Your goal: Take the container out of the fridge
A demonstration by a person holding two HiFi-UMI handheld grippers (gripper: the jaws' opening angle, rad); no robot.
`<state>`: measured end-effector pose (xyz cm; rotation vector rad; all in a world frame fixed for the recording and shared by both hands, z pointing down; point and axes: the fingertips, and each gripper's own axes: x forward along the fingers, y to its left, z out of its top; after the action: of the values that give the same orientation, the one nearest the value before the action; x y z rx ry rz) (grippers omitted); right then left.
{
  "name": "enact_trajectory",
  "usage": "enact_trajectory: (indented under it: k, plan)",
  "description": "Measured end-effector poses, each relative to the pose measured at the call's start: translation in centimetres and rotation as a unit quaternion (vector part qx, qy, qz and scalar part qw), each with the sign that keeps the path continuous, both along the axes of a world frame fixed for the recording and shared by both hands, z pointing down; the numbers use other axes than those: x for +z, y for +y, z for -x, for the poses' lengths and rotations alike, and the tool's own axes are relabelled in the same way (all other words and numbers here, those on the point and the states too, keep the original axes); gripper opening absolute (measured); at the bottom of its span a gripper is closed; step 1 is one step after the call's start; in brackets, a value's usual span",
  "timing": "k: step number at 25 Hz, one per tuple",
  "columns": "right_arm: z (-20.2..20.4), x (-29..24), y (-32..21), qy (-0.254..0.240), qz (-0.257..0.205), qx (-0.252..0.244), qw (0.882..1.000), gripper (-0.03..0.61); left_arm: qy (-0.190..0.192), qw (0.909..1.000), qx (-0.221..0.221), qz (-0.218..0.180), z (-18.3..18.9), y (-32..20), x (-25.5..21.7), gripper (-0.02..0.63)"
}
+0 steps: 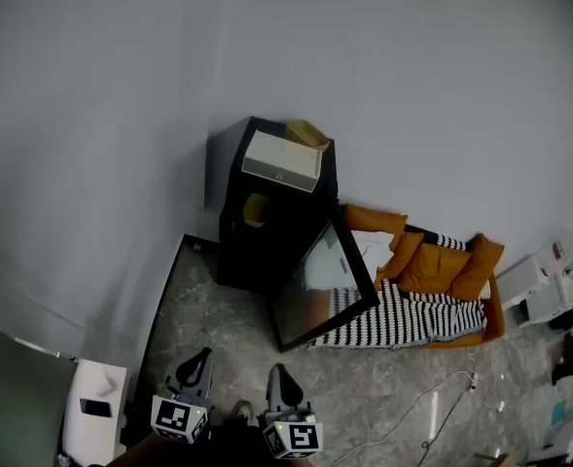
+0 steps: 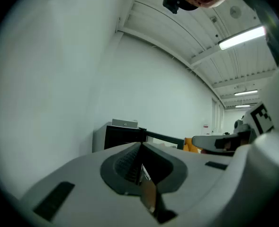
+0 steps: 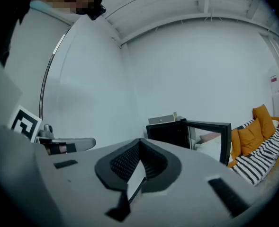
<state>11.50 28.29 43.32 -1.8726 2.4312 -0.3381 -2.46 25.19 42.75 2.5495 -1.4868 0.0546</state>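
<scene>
A black mini fridge [image 1: 267, 217] stands against the wall with its glass door [image 1: 327, 282] swung open toward me. A yellow container [image 1: 257, 208] shows inside it on the upper shelf. Both grippers are low in the head view, well short of the fridge. My left gripper [image 1: 200, 356] and my right gripper [image 1: 278, 370] are side by side, both shut with nothing in them. In the left gripper view the jaws [image 2: 141, 144] meet, with the fridge [image 2: 122, 136] far ahead. The right gripper [image 3: 140, 141] is also shut and faces the fridge [image 3: 170, 132] and its door [image 3: 210, 135].
A white box [image 1: 281, 161] and a yellow object [image 1: 307, 132] sit on top of the fridge. A sofa with orange cushions [image 1: 432, 261] and a striped blanket [image 1: 412, 317] stands right of the door. A white side table [image 1: 96, 405] is at my left. A cable [image 1: 432, 397] lies on the floor.
</scene>
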Motion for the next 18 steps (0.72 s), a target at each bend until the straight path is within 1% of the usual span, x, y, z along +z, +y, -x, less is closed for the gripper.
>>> enact_trajectory:
  k: [6,9,15,18]
  plan:
    - [0.1,0.3,0.0,0.01,0.007,0.0,1.0,0.0,0.0,1.0,0.0,-0.002,0.0,-0.2,-0.1,0.005]
    - [0.2,0.1,-0.2,0.009,0.002,-0.002,1.0,0.0,0.001,1.0,0.008,-0.004,-0.1,0.0,1.0,0.005]
    - [0.2,0.1,-0.4,-0.02,0.001,0.006,1.0,0.0,0.003,1.0,0.004,0.002,0.2,-0.4,0.6,0.005]
    - [0.5,-0.2,-0.7,-0.02,-0.004,0.007,1.0,0.0,0.006,1.0,0.001,0.0,0.8,-0.6,0.3,0.005]
